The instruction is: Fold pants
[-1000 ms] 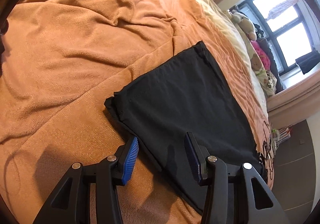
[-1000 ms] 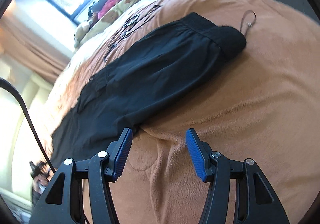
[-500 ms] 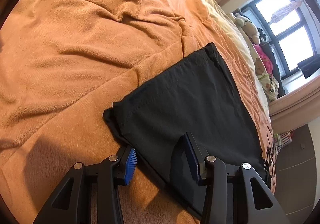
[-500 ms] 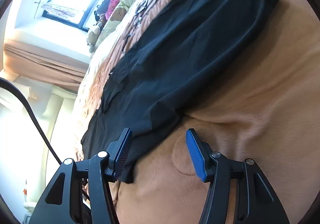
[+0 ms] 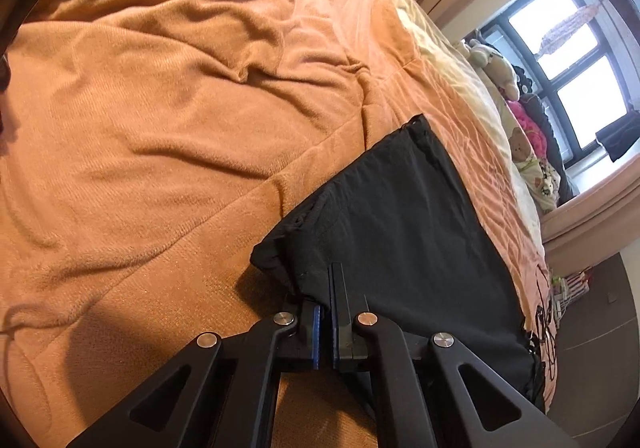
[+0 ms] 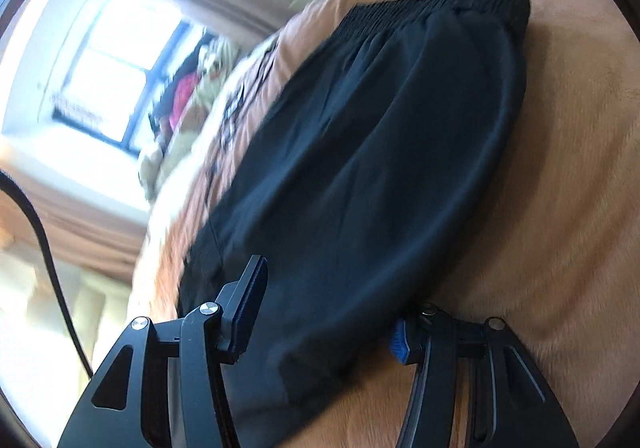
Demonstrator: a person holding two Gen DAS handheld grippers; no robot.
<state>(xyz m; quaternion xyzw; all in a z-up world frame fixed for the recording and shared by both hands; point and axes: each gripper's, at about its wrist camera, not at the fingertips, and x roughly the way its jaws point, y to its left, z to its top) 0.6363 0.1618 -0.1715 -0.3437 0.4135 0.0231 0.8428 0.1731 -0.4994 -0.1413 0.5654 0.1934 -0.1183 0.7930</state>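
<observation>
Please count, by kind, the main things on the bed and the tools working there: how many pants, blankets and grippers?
Black pants: 1
Orange blanket: 1
Grippers: 2, the left gripper shut on the pants' hem and the right gripper open around the pants
Total: 4

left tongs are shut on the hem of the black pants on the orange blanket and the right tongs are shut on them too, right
Not quite. The right tongs are open, jaws straddling the black fabric pants, as the right wrist view shows. The left tongs are shut on the hem over the orange fleece blanket.
</observation>
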